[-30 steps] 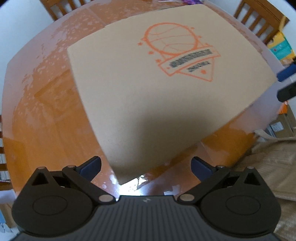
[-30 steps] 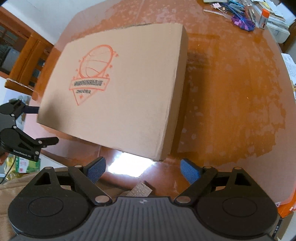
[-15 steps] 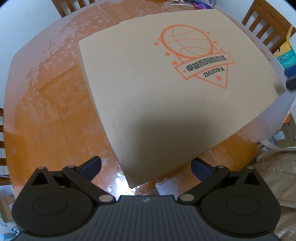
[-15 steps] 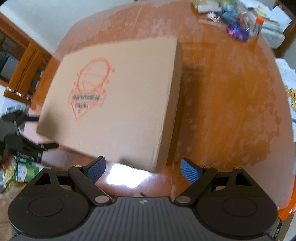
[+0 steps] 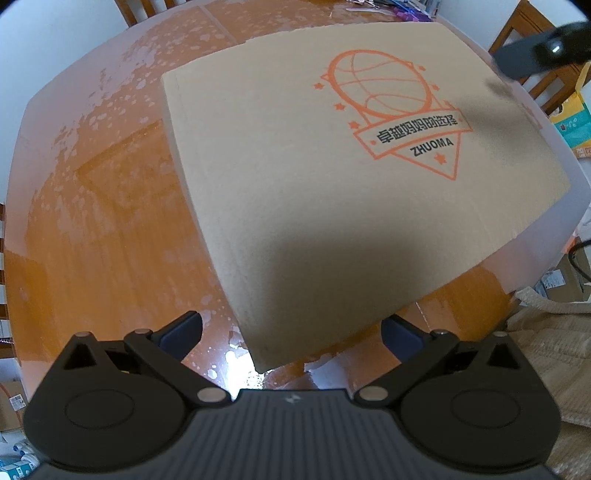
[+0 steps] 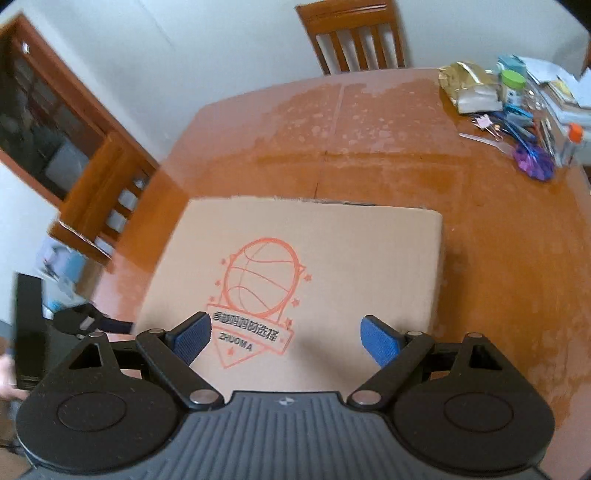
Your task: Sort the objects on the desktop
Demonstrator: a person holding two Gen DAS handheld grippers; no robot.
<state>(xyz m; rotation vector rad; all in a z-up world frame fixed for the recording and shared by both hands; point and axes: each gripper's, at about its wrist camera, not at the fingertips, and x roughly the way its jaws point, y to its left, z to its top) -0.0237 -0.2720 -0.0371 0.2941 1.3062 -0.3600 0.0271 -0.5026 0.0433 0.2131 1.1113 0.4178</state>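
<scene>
Currently both grippers are spread wide with nothing between the pads. Left gripper [image 5: 290, 338] hovers low over the near corner of the cardboard box [image 5: 332, 192]; that corner pokes into the gap between the fingers, whether it touches them I can't tell. Right gripper [image 6: 286, 339] sits above the same box [image 6: 332, 258], blue pads [image 6: 378, 341] either side of the printed logo [image 6: 258, 295] and apart from it.

Box lies flat on the wooden table [image 6: 480, 240], closed, top face up, orange basketball print with "ZHUOMA" under it. In the right wrist view it occupies the near-left part of the table, its left edge near the table's edge.

Rest of the desktop stuff is bunched at the far right corner of the table, well apart from the box: gold foil bag [image 6: 467, 83], green-lidded jar [image 6: 513, 83], purple item [image 6: 533, 162], small orange-capped bottle [image 6: 571, 142], pens and paper stacks, too small to itemise.

Left wrist view: right gripper shows blurred at top right [image 5: 543, 51], above the box's far edge. Right wrist view: left gripper visible at lower left [image 6: 88, 321], just beside the box's left side. Chair [image 6: 356, 35] at the far side of the table.
</scene>
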